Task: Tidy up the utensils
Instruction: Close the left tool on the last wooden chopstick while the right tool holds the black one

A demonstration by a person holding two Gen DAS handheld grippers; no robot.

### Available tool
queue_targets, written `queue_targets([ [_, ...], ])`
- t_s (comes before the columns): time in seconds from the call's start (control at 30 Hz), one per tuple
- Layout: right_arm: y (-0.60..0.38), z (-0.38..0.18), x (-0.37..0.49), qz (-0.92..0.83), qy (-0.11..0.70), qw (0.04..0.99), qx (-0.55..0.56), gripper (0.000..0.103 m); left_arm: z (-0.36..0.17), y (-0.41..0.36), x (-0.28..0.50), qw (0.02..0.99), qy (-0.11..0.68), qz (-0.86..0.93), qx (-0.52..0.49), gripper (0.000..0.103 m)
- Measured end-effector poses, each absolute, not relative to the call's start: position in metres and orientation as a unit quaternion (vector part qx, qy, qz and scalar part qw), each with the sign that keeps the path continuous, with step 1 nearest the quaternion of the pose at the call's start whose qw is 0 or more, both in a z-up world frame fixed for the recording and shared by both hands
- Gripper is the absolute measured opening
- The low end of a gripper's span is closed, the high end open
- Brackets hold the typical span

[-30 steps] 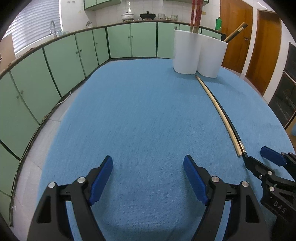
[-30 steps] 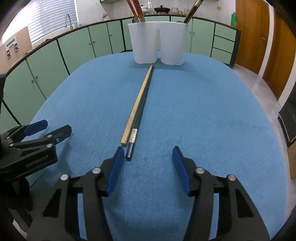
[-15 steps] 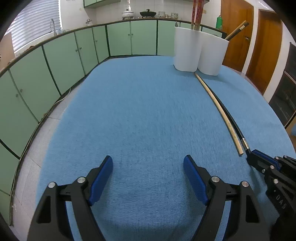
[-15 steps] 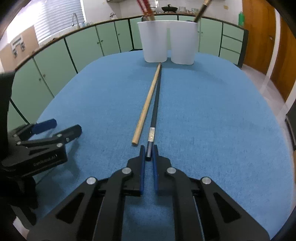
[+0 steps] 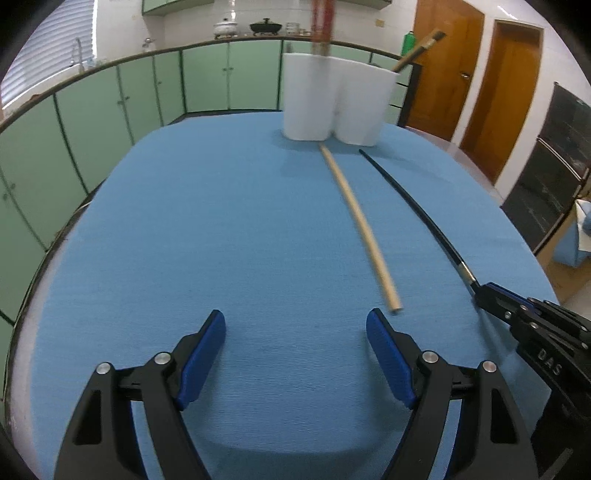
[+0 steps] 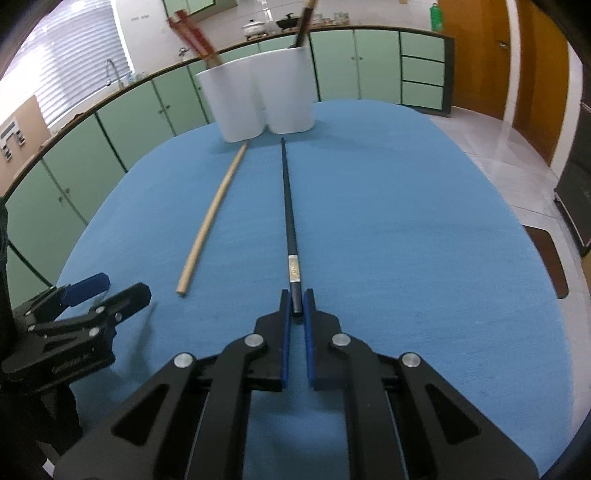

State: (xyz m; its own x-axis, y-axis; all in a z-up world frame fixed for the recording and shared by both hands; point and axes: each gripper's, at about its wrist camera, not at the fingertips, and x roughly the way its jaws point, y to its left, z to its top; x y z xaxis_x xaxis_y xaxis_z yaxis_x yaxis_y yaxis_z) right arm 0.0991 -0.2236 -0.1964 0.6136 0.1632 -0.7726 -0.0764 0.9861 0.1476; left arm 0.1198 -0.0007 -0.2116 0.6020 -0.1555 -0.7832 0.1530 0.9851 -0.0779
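My right gripper [image 6: 296,309] is shut on the near end of a long black chopstick [image 6: 288,206], which points toward a white two-cup holder [image 6: 255,99] at the table's far end. A pale wooden chopstick [image 6: 210,218] lies on the blue table to its left. In the left wrist view my left gripper [image 5: 295,332] is open and empty, with the wooden chopstick [image 5: 358,221] just ahead of its right finger, the black chopstick [image 5: 417,210] further right, and the right gripper [image 5: 487,295] holding it. The holder [image 5: 332,99] has red chopsticks [image 6: 192,35] and a brown utensil [image 5: 417,51] in it.
The table is covered with a blue cloth [image 5: 221,221]. Green cabinets [image 5: 110,110] curve round the left and back. Wooden doors [image 5: 443,66] stand at the right. The left gripper [image 6: 85,299] shows at the left of the right wrist view.
My right gripper closed on the black chopstick's near end and swung it right, away from the wooden chopstick, which stays on the cloth. My left gripper stays open.
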Motion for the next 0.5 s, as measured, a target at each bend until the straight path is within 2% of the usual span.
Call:
queue_targets([
  [0.27, -0.243, -0.197, 0.103, 0.047, 0.433, 0.9, 0.03, 0.006, -0.214, -0.033, 0.124, 0.894, 0.438, -0.097, 0.005, 0.076],
  [0.5, -0.246, -0.198, 0.107, 0.05, 0.436, 0.898, 0.022, 0.006, -0.214, -0.046, 0.131, 0.895, 0.438, -0.087, 0.015, 0.057],
])
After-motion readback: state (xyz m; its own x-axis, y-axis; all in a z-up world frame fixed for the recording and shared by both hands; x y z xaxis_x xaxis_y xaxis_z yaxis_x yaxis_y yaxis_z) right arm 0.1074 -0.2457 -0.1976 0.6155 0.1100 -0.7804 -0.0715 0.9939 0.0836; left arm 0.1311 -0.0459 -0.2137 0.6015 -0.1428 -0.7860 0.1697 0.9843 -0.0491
